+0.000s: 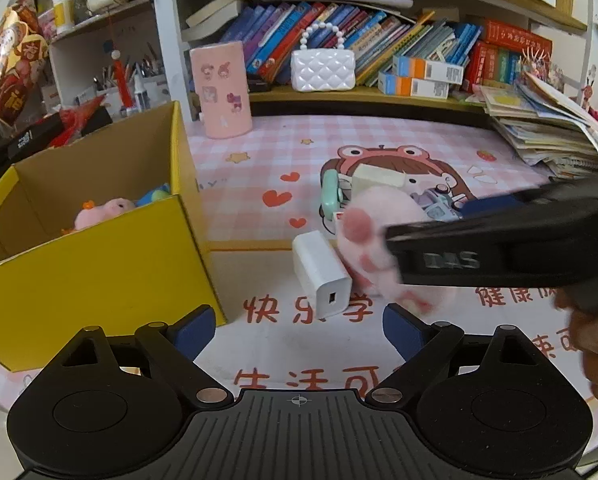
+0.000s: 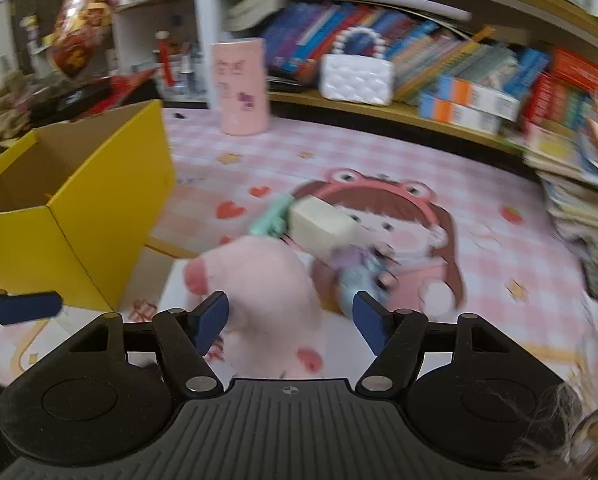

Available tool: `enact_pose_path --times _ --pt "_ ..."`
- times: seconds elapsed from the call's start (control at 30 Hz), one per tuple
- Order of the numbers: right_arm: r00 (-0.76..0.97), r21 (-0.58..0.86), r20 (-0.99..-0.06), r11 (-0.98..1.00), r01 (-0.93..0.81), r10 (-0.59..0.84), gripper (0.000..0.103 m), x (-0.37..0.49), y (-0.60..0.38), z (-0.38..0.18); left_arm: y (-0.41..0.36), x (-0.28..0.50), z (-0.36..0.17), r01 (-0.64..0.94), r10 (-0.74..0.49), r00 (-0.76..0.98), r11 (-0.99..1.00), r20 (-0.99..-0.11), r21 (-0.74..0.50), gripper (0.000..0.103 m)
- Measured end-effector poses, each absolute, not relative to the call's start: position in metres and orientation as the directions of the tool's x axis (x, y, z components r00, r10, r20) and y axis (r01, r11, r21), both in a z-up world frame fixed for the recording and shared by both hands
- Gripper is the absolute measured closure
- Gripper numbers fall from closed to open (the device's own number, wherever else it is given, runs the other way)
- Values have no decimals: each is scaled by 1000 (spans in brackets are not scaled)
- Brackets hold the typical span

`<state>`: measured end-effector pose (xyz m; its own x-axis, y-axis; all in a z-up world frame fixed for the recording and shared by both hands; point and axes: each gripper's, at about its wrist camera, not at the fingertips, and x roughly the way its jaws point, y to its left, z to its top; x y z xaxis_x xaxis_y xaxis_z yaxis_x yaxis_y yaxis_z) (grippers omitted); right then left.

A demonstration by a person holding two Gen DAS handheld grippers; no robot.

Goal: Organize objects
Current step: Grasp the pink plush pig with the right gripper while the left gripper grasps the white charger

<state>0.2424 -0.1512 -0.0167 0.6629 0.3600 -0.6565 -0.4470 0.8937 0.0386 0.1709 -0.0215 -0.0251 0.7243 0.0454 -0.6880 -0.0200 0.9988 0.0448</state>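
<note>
The left gripper (image 1: pixel 299 328) hangs low over the near edge of the table (image 1: pixel 259 152), its jaws spread wide with nothing between them; just beyond them a white charger (image 1: pixel 321 274) lies on the pink checked mat. To its left stands an open yellow box (image 1: pixel 99 268) with a pink plush (image 1: pixel 103 212) and a blue toy (image 1: pixel 153 194) lying inside. The right gripper (image 2: pixel 291 320) reaches in from the right, its jaws also wide apart, and a pink plush pig (image 2: pixel 259 288) sits between its blue pads (image 2: pixel 213 320); whether either pad touches the fur I cannot tell through the blur. The pig rests on the mat just right of the charger, near the middle of the table. Behind it lies a small heap: a mint green piece (image 1: pixel 331 188), a cream block (image 1: pixel 379 178) and a purplish toy (image 1: pixel 439 200). At the far edge stand a pink cup (image 1: pixel 223 90) and, on the shelf, a white quilted purse (image 1: pixel 323 70)
</note>
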Motion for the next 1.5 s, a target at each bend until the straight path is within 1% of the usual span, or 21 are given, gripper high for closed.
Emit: enact_pose_path --times 0.13,0.27,0.3,0.33,0.37,0.4,0.5,0.57,0.6,0.63,0.7,0.87,0.97,1.1,1.27,1.5 --pt "576 77 -692 838 -540 435 33 263 -137 -23 -31 179 -29 -7 68 710 996 -701 89 10" --pt "510 122 -718 806 -578 474 30 278 -131 -29 -39 185 -32 13 69 695 994 -716 107 10" --pt "510 128 -715 807 -576 478 31 280 -131 -31 -40 186 -33 14 68 694 994 -717 108 10" --pt "503 141 -714 804 -577 486 36 282 -133 -32 -41 187 -33 16 70 693 994 -717 112 10" --pt "498 158 -709 801 -577 499 43 284 -136 -31 -42 188 -33 16 74 694 993 -716 118 11" --pt "510 169 -698 807 -566 504 46 285 -141 -28 -43 189 -32 16 77 696 992 -714 122 11" --pt "588 222 -616 831 -510 525 46 283 -168 -10 -43 194 -32 8 72 703 994 -708 108 12" --pt "641 220 -592 864 -453 487 46 279 -184 0 -43 200 -31 2 61 708 996 -704 88 18" --pt "666 214 -587 882 -420 459 45 277 -193 5 -44 204 -32 2 54 710 997 -702 78 26" --pt "680 214 -587 894 -394 440 45 276 -199 7 -43 208 -34 0 53 709 997 -703 75 37" --pt "686 230 -595 907 -354 418 45 272 -211 9 -43 219 -38 -22 68 700 997 -711 73 48" --pt "680 234 -618 918 -320 394 45 257 -224 6 -37 241 -48 -86 99 683 995 -724 55 61" --pt "660 238 -635 915 -326 401 45 248 -220 2 -36 249 -56 -88 91 670 995 -737 44 78" --pt "638 223 -654 909 -352 407 45 236 -211 -1 -32 243 -53 -82 67 671 996 -738 15 79" --pt "627 171 -680 914 -368 380 45 227 -201 -5 -23 208 -34 -80 33 711 996 -703 -34 79" --pt "602 159 -712 918 -364 362 45 219 -183 -9 6 160 -14 -138 31 732 985 -680 -104 79"
